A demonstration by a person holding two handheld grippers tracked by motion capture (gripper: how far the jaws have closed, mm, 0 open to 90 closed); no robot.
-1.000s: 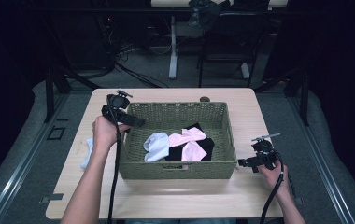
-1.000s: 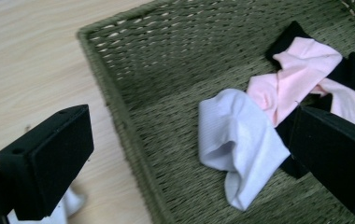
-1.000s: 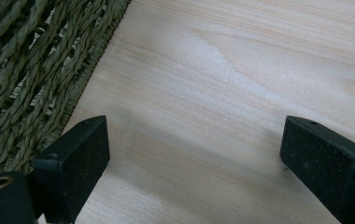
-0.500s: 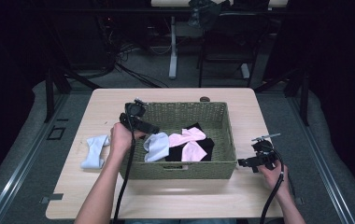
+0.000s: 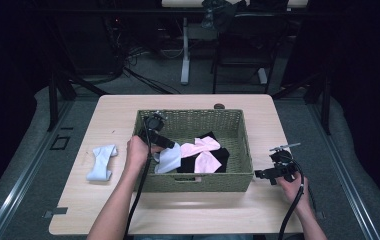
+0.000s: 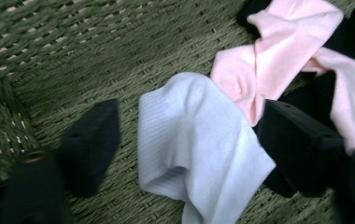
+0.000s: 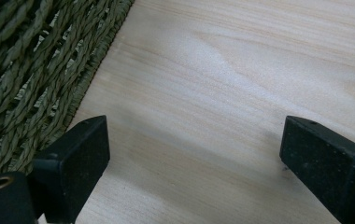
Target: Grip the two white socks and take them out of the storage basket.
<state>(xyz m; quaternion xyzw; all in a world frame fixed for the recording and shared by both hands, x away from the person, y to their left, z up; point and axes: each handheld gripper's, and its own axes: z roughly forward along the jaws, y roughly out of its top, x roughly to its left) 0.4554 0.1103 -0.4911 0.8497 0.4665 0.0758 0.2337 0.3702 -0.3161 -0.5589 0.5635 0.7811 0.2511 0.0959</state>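
A green woven basket (image 5: 238,130) stands mid-table and holds a white sock (image 5: 169,158), pink socks (image 5: 205,150) and black socks (image 5: 224,156). My left gripper (image 5: 174,146) reaches into the basket's left half, open, its jaws straddling the white sock (image 6: 199,154) from above without closing on it. Pink socks (image 6: 278,56) and black socks (image 6: 315,100) lie just beyond. Another white sock (image 5: 100,161) lies on the table left of the basket. My right gripper (image 5: 259,174) rests open on the table by the basket's right front corner, nothing between its jaws (image 7: 189,163).
The wooden table (image 5: 198,210) has bare room in front of the basket and on its right side (image 7: 241,84). The basket's wall (image 7: 31,79) is close to the right gripper's left jaw. Chairs and cables stand on the floor beyond the table.
My left gripper moved from the table's left side rightward into the basket, leaving a white sock on the table. It now hovers over the white sock inside. The right gripper stayed still.
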